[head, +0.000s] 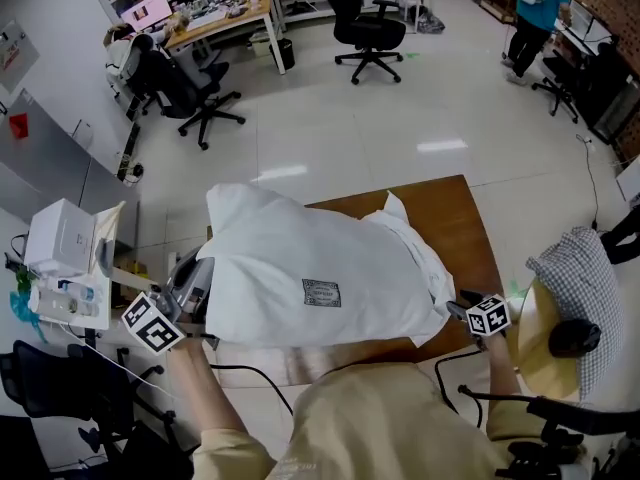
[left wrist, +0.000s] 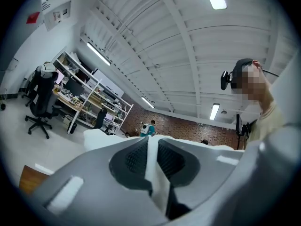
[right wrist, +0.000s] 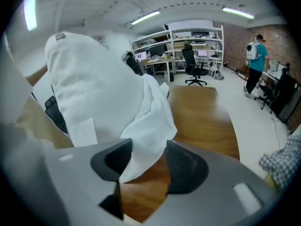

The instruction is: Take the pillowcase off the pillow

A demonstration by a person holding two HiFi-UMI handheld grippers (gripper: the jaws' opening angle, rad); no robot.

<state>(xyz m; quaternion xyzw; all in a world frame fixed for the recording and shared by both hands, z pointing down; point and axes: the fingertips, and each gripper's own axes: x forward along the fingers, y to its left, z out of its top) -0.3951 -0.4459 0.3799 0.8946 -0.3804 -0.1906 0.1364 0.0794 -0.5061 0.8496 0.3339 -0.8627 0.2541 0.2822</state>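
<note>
Between the pads of the left claw (left wrist: 151, 149), a thin fold of the white pillowcase (head: 300, 258) is clamped. The right claw (right wrist: 145, 158) gapes around a loose corner without pinching it. The filled bulk rests on the table (head: 455, 218). Fabric is probably light, limp and slippery; grip a doubled hem.

I see a wooden table (head: 452, 226), a black office chair (head: 365, 23) beyond it, a second chair (head: 195, 93) near a cluttered desk (head: 215, 18), a person in teal (head: 537, 3) far right, and a checkered cushion (head: 582, 278) nearer.
</note>
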